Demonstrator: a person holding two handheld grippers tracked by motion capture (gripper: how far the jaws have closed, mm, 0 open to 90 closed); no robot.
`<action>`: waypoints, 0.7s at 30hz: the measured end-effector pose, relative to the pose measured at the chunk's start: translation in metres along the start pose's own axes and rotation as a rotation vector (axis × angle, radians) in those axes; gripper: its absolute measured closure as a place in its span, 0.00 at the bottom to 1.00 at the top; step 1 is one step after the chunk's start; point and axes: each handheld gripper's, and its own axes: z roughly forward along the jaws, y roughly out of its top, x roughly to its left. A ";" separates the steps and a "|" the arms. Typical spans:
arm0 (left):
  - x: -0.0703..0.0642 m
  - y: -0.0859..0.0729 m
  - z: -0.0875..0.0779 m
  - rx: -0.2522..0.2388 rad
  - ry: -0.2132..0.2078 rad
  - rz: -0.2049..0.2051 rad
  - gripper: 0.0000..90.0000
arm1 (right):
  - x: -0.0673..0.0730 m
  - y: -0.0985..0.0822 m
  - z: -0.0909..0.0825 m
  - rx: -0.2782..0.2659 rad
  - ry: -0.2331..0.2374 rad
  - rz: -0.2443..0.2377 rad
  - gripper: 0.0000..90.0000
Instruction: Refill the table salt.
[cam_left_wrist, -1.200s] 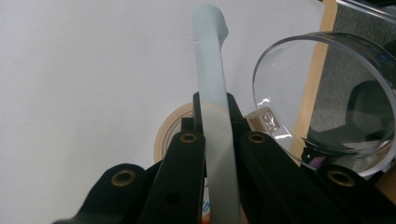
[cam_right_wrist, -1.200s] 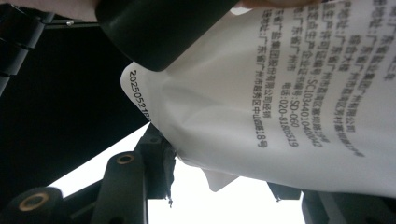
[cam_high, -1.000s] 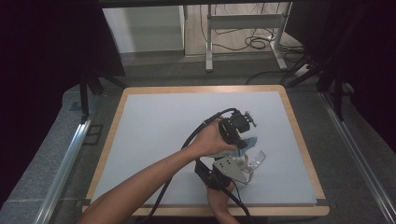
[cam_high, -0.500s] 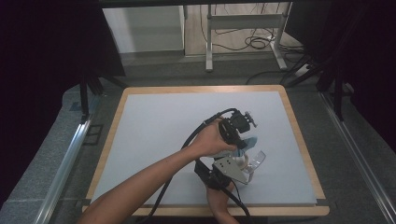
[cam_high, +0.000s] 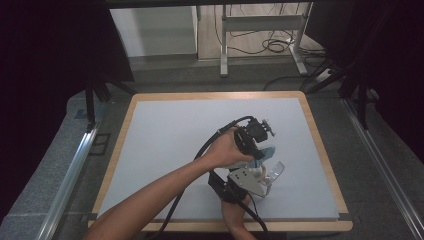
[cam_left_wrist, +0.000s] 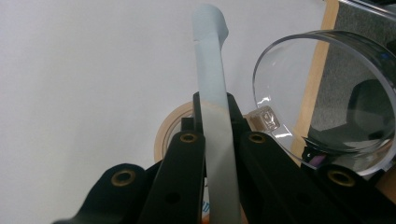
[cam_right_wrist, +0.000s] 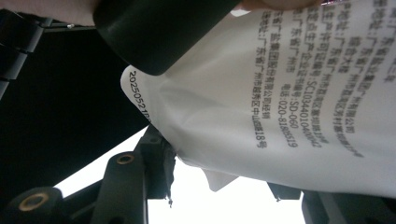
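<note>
**White printed pouch pinched low, pale tape clamped above it**

Pale grey covers the tabletop (cam_high: 165, 145) in the high view, framed in wood. Both hands meet right of centre. The left tool (cam_high: 258, 150) reaches in from above and the right tool (cam_high: 257, 186) sits nearer the front edge, with a clear plastic container (cam_high: 275, 171) just beside them. My guess is the hands crowd together so that one can steady the pouch while the other works the tape.

From the left gripper view, that tool's black jaws are pressed together on a strip of light blue tape (cam_left_wrist: 212, 88), which runs up between them to a folded-over end. A tape roll (cam_left_wrist: 169, 131) lies on the tabletop behind the jaws; the clear container (cam_left_wrist: 322, 88) stands to the right.

From the right gripper view, a white printed pouch (cam_right_wrist: 280, 102) hangs close to the lens, its lower edge pinched between the part-closed jaws, probably to keep it taut.
</note>
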 end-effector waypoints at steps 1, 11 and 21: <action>0.000 0.000 0.000 -0.001 -0.001 -0.002 1.00 | 0.000 0.000 0.000 -0.001 -0.001 -0.001 0.57; 0.000 -0.001 0.000 -0.001 0.002 -0.001 1.00 | 0.000 0.000 0.000 0.002 0.002 0.000 0.57; 0.000 0.001 -0.001 0.003 0.005 0.003 1.00 | 0.000 0.001 0.001 -0.002 0.001 0.000 0.57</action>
